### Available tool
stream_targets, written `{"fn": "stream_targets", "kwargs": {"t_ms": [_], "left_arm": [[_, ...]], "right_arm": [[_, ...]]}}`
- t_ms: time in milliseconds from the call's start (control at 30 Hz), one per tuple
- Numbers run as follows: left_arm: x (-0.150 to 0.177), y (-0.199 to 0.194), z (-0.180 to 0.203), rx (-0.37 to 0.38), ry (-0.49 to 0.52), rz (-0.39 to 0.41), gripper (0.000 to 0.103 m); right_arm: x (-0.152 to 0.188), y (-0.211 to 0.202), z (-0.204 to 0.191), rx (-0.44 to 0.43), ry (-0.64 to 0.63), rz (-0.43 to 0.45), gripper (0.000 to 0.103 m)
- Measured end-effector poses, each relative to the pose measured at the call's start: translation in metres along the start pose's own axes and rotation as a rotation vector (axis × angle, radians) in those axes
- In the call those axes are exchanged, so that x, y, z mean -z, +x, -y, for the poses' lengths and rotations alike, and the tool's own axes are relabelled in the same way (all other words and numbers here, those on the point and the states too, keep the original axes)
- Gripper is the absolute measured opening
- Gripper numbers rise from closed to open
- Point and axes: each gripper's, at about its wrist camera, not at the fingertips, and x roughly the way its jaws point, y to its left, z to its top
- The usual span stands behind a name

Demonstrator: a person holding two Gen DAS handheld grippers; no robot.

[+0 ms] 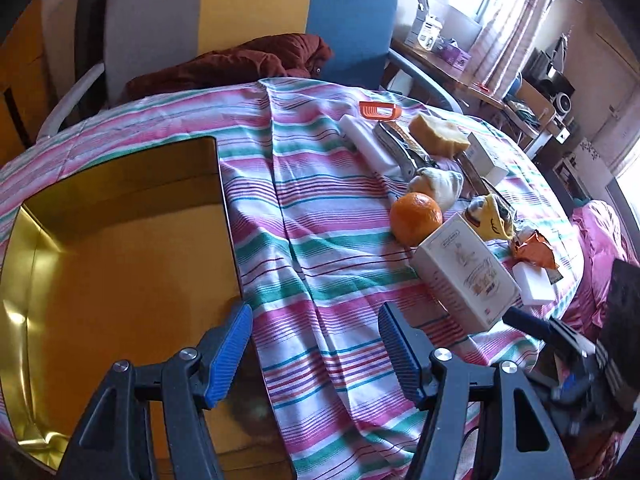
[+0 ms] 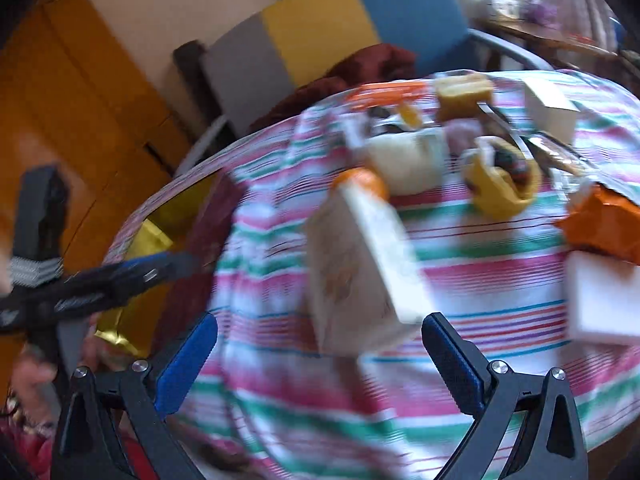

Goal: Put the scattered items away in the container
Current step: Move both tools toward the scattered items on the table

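A gold box [image 1: 24, 272] with an open top sits at the table's left. My left gripper [image 1: 314, 354] is open and empty over the striped cloth beside the box's right edge. Scattered items lie to the right: an orange [image 1: 416, 218], a tall white carton [image 1: 466, 272], a yellow sock ball [image 1: 492, 214], a sponge [image 1: 438, 130] and an orange peeler [image 1: 380, 111]. In the blurred right wrist view my right gripper [image 2: 320, 364] is open and empty just in front of the white carton [image 2: 356, 272]. The gold box [image 2: 156, 236] and the left gripper [image 2: 176, 264] show at its left.
A striped cloth [image 1: 320, 240] covers the round table. An orange wrapper [image 1: 536, 250] and a white block [image 1: 536, 280] lie near the right edge. A small white box [image 1: 488, 156] stands at the back. Chairs with a dark red garment [image 1: 240, 64] stand behind the table.
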Motion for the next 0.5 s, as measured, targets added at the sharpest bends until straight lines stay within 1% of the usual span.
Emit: {"fn": "stream_targets", "kwargs": {"t_ms": [33,67,133,200,233,300,367,400,467,500], "left_arm": [[0.0,-0.001,0.001,0.016,-0.003,0.002,0.067],[0.001,-0.001,0.002,0.036,-0.004,0.005,0.067],[0.0,-0.004,0.006,0.078,0.006,0.013,0.067],[-0.001,-0.006,0.011,0.104,0.016,0.032,0.067],[-0.002,-0.007,0.014,0.108,0.024,0.041,0.067],[-0.004,-0.007,0.019,0.103,0.036,0.044,0.067],[-0.004,-0.007,0.019,0.096,0.032,0.043,0.067],[-0.004,-0.007,0.017,0.091,0.023,0.044,0.067],[-0.005,-0.009,0.008,0.073,-0.011,0.054,0.067],[-0.006,-0.01,0.004,0.063,-0.029,0.061,0.067]], "right_arm": [[0.001,-0.002,-0.002,0.007,-0.019,0.005,0.103],[0.002,-0.005,-0.003,0.034,-0.038,0.018,0.103],[0.002,-0.013,-0.001,0.128,-0.061,0.061,0.103],[0.001,-0.02,0.01,0.181,-0.052,0.102,0.103],[0.0,-0.022,0.016,0.191,-0.041,0.113,0.103],[-0.004,-0.019,0.031,0.181,-0.018,0.113,0.103],[-0.009,-0.007,0.041,0.196,0.014,0.088,0.102],[-0.011,0.0,0.046,0.189,0.031,0.076,0.102],[-0.011,0.013,0.047,0.153,0.065,0.041,0.102],[-0.011,0.02,0.04,0.104,0.065,0.024,0.101]]}}
